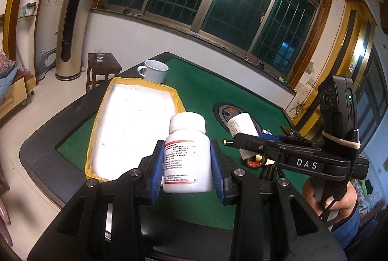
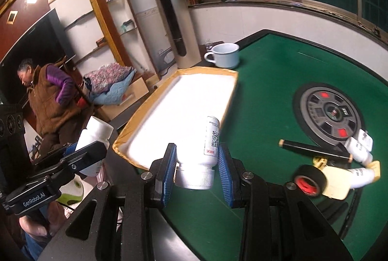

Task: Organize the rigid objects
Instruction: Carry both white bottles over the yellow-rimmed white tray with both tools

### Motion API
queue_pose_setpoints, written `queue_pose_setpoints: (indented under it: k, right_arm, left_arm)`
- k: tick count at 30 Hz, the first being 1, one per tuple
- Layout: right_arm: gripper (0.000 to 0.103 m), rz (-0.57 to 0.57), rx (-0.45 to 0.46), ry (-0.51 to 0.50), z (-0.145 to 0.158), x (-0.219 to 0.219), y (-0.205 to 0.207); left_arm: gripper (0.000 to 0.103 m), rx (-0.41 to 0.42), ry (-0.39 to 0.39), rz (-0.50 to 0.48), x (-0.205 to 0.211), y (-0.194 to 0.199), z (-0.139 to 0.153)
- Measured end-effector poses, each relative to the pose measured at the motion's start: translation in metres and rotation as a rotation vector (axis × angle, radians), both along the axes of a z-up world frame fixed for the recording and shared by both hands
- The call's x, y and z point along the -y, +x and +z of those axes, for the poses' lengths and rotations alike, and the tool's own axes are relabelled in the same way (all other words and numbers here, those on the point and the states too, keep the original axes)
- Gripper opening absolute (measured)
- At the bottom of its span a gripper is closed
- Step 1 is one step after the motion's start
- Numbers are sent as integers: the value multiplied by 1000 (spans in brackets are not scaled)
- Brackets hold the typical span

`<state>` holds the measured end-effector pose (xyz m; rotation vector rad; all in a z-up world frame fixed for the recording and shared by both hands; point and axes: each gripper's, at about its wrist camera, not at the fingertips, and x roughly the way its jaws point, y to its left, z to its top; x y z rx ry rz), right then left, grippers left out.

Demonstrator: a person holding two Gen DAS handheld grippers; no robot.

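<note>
My left gripper is shut on a white pill bottle with a red-edged label, held upright above the green table near the white tray with yellow taped rim. My right gripper is shut on a second white bottle with a QR code label, its cap toward the camera, just off the tray's near corner. The right gripper and its bottle also show in the left wrist view; the left gripper's bottle shows in the right wrist view.
A white mug stands behind the tray. On the table's right lie a black tape roll, a black stick, small white bottles and a cream object, beside the round centre panel. A person stands at the left.
</note>
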<state>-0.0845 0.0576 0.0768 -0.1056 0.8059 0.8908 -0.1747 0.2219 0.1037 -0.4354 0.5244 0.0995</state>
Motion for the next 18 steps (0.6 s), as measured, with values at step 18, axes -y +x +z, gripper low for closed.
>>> queue_pose_setpoints:
  k: [18]
  right_arm:
    - [31, 23, -72, -29, -10, -54, 26]
  left_arm:
    - [33, -70, -55, 46, -45, 30, -34]
